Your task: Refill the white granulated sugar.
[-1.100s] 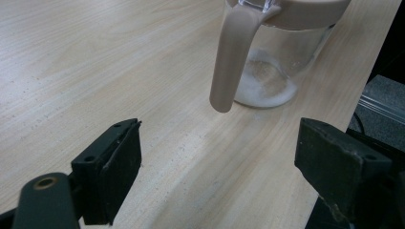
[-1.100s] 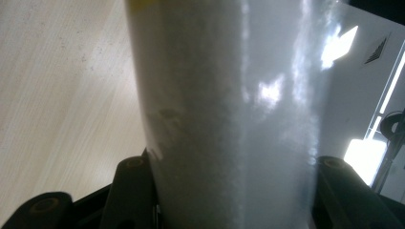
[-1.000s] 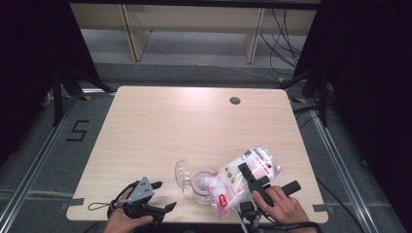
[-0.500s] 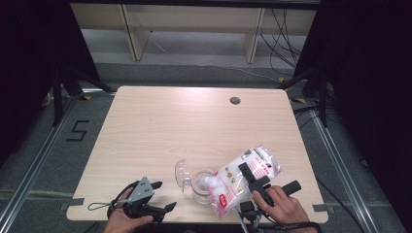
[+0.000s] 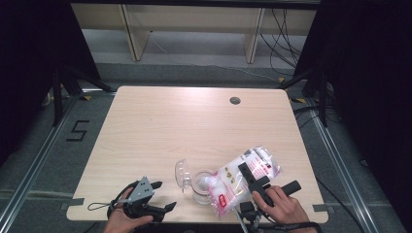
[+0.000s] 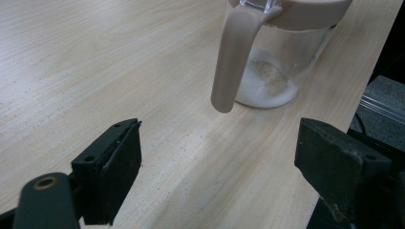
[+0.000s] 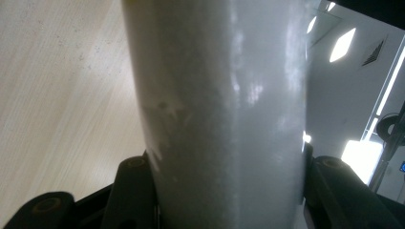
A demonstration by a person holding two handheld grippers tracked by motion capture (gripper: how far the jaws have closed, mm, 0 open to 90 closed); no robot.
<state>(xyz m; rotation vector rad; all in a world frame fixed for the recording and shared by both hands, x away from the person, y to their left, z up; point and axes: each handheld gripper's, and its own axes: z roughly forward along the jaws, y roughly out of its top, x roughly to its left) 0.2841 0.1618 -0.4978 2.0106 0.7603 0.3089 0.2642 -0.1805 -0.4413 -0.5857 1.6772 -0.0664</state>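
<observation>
The bag point(image 5: 245, 175) of white powder is tilted over the open glass jar point(image 5: 200, 185), which stands near the table's point(image 5: 194, 126) front edge with a little white powder point(image 6: 265, 83) at its bottom. The right gripper point(image 5: 252, 175) is clamped on the bag, at 3 o'clock from the jar. If the bag tips too fast, powder may spill beside the mouth. The left gripper point(image 5: 156, 194), at 9 o'clock, is wide and empty, so a push from the bag could slide the jar.

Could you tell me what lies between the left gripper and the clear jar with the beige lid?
Only bare tabletop. In the left gripper view, the open left gripper faces the jar across uncovered wood; the high view shows the same gap.
</observation>
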